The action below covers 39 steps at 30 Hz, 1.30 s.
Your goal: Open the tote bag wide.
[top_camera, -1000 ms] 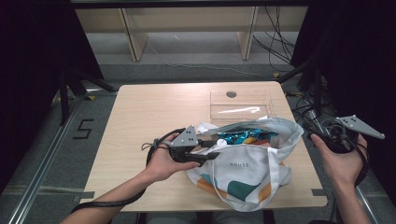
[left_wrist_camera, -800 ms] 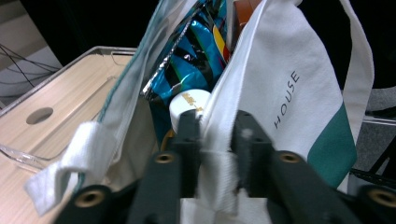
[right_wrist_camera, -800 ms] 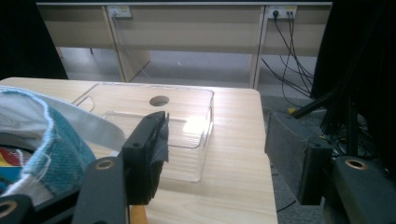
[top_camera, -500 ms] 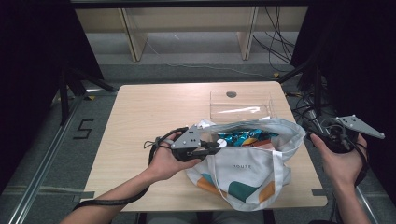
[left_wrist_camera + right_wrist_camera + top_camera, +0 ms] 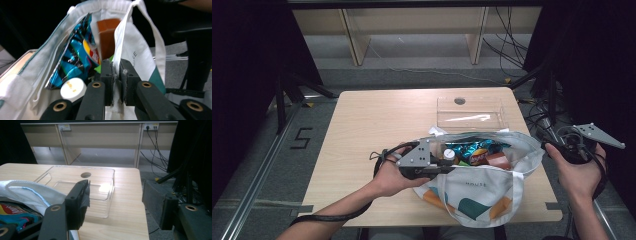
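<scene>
The white tote bag (image 5: 482, 192) lies at the table's (image 5: 362, 130) near edge, hanging over it. The left gripper (image 5: 116, 75) has just closed on its rim. Pulling could tip out the blue snack packet (image 5: 72, 57), brown box (image 5: 107, 37) and white-capped bottle (image 5: 73, 88). The right gripper (image 5: 117, 202) stands apart, empty.

We read "HOUSE" in small grey letters on the white bag (image 5: 484, 192), though its first letters are faint. On the floor (image 5: 272, 150) left of the table stands a large dark "5". The chip packet's (image 5: 479, 155) logo stays too blurred.
</scene>
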Each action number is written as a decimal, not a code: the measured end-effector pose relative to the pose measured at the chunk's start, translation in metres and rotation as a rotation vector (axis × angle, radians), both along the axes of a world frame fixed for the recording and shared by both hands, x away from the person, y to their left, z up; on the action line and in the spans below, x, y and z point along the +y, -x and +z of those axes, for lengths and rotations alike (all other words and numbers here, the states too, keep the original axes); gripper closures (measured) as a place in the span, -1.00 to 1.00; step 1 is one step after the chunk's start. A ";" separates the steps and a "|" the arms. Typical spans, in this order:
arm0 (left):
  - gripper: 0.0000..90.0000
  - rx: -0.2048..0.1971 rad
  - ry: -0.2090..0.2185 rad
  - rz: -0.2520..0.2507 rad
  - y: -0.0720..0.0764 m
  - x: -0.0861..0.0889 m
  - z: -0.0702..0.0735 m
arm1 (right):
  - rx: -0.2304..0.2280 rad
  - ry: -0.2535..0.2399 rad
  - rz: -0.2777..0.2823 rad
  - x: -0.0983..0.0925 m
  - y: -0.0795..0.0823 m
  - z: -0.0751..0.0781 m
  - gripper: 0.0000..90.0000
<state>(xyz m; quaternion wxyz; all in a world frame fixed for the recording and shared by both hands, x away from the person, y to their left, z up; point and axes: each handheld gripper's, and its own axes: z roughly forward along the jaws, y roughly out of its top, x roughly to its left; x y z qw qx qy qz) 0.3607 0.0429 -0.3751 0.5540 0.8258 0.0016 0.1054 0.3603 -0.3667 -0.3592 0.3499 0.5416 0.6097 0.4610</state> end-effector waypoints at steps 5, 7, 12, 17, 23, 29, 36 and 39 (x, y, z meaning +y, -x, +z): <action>0.82 0.007 0.039 -0.005 -0.001 0.003 0.004 | -0.013 0.003 0.006 0.000 0.000 0.001 -0.13; 0.82 0.007 0.039 -0.010 0.000 0.002 0.003 | -0.022 0.015 0.009 -0.002 0.000 0.001 -0.13; 0.83 -0.013 0.028 -0.089 0.005 0.001 0.002 | -0.025 0.030 0.012 -0.004 -0.001 0.000 -0.13; 0.83 -0.018 0.033 -0.120 0.006 0.002 0.001 | -0.022 0.028 0.012 -0.004 -0.001 0.000 -0.13; 0.84 -0.022 0.050 -0.138 0.008 0.003 0.005 | -0.017 0.017 0.006 -0.003 0.000 0.000 -0.13; 0.84 -0.024 0.063 -0.158 0.009 0.003 0.007 | -0.016 0.016 0.004 -0.003 0.000 0.000 -0.13; 0.84 -0.039 0.068 -0.210 0.012 0.001 0.008 | -0.016 0.008 -0.005 -0.003 0.000 0.001 -0.13; 0.84 -0.019 0.053 -0.199 0.009 0.000 0.002 | -0.044 0.011 0.010 -0.006 0.003 0.008 -0.09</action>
